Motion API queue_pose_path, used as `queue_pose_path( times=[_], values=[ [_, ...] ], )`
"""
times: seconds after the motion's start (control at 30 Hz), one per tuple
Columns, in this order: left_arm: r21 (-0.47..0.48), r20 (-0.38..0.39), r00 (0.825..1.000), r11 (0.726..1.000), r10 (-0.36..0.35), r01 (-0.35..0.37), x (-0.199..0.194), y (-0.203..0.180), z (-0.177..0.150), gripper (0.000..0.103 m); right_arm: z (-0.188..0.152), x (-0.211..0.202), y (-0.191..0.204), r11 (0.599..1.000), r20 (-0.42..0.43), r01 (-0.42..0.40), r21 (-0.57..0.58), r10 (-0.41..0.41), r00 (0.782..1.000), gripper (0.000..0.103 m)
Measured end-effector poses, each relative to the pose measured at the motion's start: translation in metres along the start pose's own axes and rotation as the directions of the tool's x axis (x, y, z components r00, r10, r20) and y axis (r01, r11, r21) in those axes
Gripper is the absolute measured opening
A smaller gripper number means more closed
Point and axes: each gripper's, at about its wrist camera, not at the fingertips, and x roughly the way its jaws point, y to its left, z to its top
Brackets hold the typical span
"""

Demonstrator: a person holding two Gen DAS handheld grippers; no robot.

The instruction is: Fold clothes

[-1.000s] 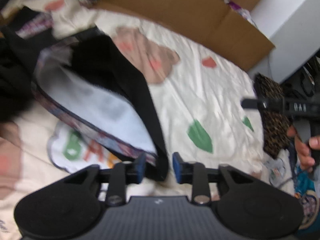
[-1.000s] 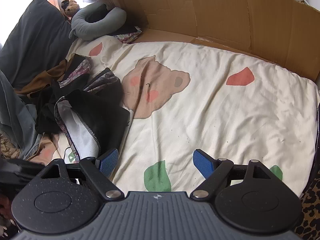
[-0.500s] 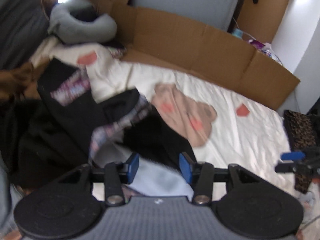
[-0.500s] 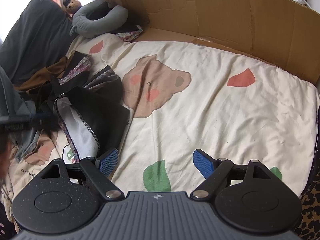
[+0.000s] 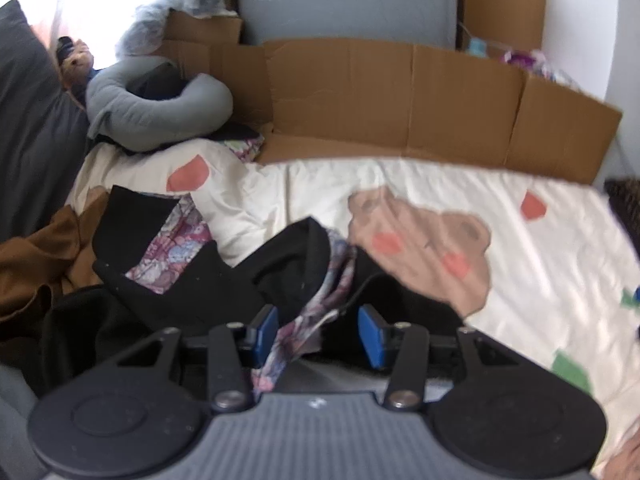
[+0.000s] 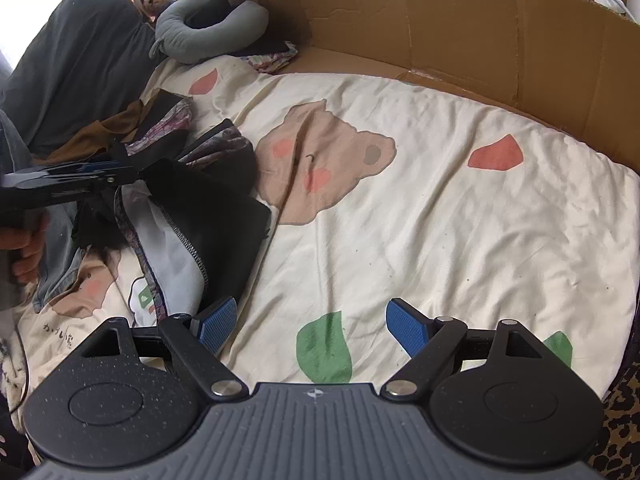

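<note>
A black garment point(image 5: 288, 264) with a floral lining and a white inside lies crumpled on the left side of the cream bear-print sheet point(image 5: 540, 260). My left gripper point(image 5: 319, 330) hovers over it with its jaws apart. A floral edge of the lining lies loose between them, and the pads do not press on it. In the right wrist view the same garment point(image 6: 224, 220) sits left of centre, with the left gripper point(image 6: 100, 172) above its far end, held by a hand. My right gripper point(image 6: 310, 322) stands wide open over the sheet point(image 6: 440, 240), holding nothing.
A cardboard wall point(image 6: 440, 20) runs along the far edge of the bed. A grey neck pillow point(image 5: 160, 108), a dark pillow point(image 5: 32, 120), a brown garment point(image 5: 32, 264) and denim point(image 6: 60, 240) crowd the left. A leopard-print item point(image 6: 620, 432) lies at the right edge.
The left gripper's jaws have widened and let go of the black garment's edge. It has swung left over the clothes pile. The right gripper has kept still.
</note>
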Motion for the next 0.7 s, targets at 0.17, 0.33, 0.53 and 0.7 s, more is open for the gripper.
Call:
queue_pose_path(
  times=[0.17, 0.33, 0.53, 0.7],
  values=[
    [0.006, -0.035, 0.999, 0.999, 0.034, -0.034, 0.014, 0.005, -0.009, 0.018, -0.002, 0.002, 0.001, 1.000, -0.010, -0.004, -0.003, 0.004, 1.000, 0.086],
    [0.022, -0.005, 0.999, 0.999, 0.038, -0.038, 0.010, 0.000, -0.010, 0.001, -0.002, 0.002, 0.001, 1.000, -0.011, -0.009, -0.005, 0.009, 1.000, 0.086],
    [0.071, 0.068, 0.998, 0.997, -0.005, 0.000, -0.006, -0.023, -0.005, 0.001, -0.002, 0.002, 0.002, 1.000, -0.005, -0.015, -0.010, 0.015, 1.000, 0.086],
    [0.116, 0.136, 0.990, 0.993, -0.042, 0.026, -0.021, -0.042, 0.003, 0.001, 0.000, -0.003, 0.003, 0.999, 0.016, -0.045, -0.016, 0.045, 0.999, 0.086]
  ],
)
